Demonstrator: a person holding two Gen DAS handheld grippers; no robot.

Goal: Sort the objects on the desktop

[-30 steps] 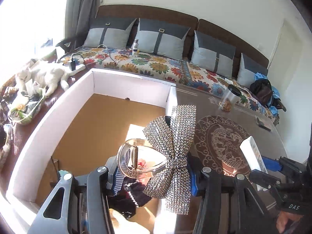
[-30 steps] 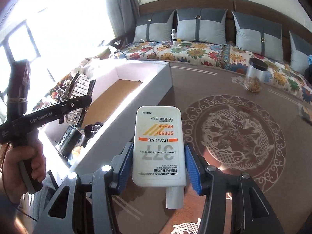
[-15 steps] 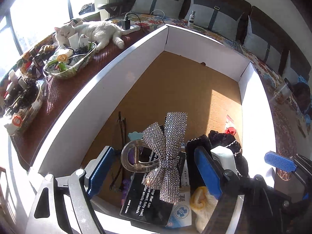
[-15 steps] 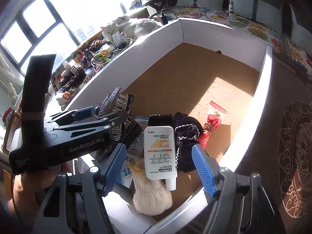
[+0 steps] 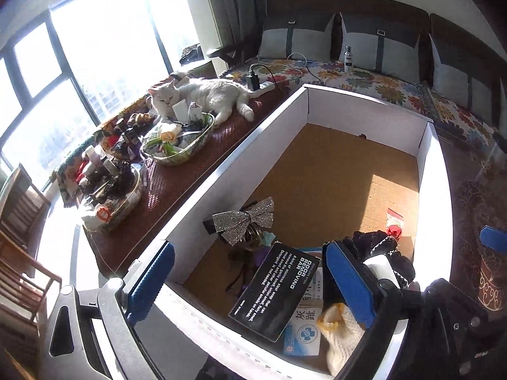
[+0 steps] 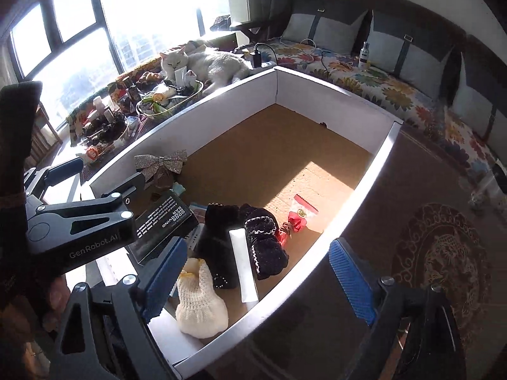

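Note:
A white cardboard box (image 5: 221, 164) with a brown floor lies below both grippers. My left gripper (image 5: 250, 285) hangs over its near corner, jaws opening, no pad touching anything. The sparkly silver bow clip (image 5: 244, 221) lies loose on the box floor beside a black "odor removing bar" carton (image 5: 275, 288). My right gripper (image 6: 258, 280) is over the near rim (image 6: 364, 196), jaws opening as well. The white sunscreen tube (image 6: 244, 262) rests on its side between black knitted pieces (image 6: 266, 240), free of the pads. A cream knitted piece (image 6: 199, 300) lies at the near end.
A red-and-clear packet (image 6: 301, 215) lies in the sunlit patch of the box. A white cat (image 5: 206, 95) and glass dishes of clutter (image 5: 177, 145) sit left of the box. A cushioned sofa (image 5: 380, 82) is beyond; a dark patterned tabletop (image 6: 440, 253) on the right.
Both grippers moved from above the table to over the box and spread their jaws. The bow clip left the left gripper and the sunscreen tube left the right; both now lie in the box.

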